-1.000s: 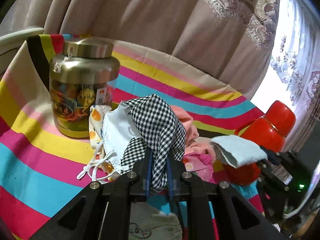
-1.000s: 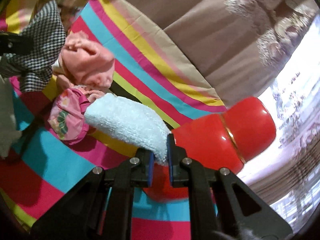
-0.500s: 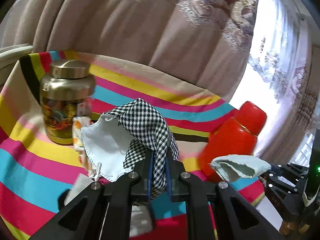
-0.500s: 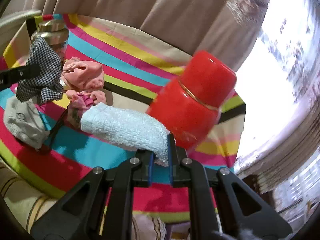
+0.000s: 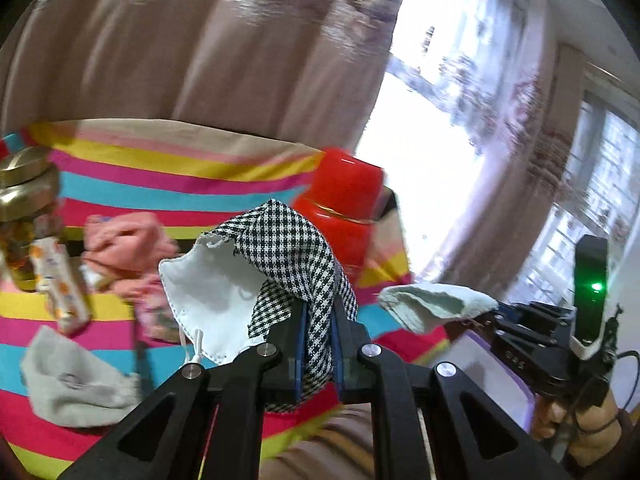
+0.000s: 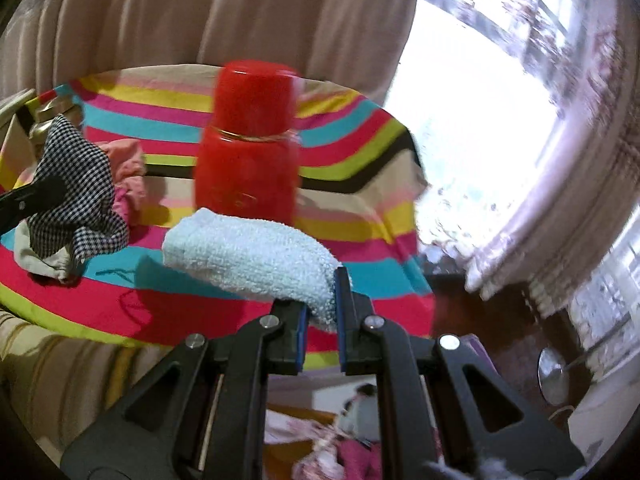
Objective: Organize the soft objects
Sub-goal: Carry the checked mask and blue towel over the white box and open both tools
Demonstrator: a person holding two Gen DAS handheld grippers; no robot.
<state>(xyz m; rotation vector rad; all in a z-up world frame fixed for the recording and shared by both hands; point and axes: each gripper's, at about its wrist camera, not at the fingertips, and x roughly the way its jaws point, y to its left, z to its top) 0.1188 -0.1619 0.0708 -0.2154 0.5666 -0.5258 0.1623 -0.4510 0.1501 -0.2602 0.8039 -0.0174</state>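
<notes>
A: Pinching the checked cloth [image 5: 288,256] tight in the left hand-held gripper [image 5: 316,320], jaws pressed together on 1 fold, with its white lining drooping to the left of the tips.

B: Gripping a fold rather than an edge, probably for keeping both layers from sliding apart. Hanging where?

A: Dangling clear above the striped counter [image 5: 160,184], draping forward over the fingertips, touching nothing below.

B: Doing the same on the other side?

A: Clamping the pale blue towel [image 6: 252,256] by 1 end in the right hand-held gripper [image 6: 322,304], jaws squeezed shut on it. Leaving the rest sticking out forward and to the left, in front of the red jar [image 6: 248,152], seemingly without touching it.

B: Carrying 2 soft pieces at once, then, likely for saving a trip.

A: Leaving the pink garments [image 5: 128,240] and the grey sock [image 5: 76,380] lying on the stripes near the gold jar [image 5: 24,188], well apart from both grippers.

B: Heading anywhere in particular?

A: Glimpsing pink fabric [image 6: 352,452] low beneath the right jaws, past the counter's edge. Too blurred for telling bin from pile.

B: Calling, by judgement, for a full spread of the jaws over the drop spot, plus a small shake, guarding against terry and lining clinging to the pads.
</notes>
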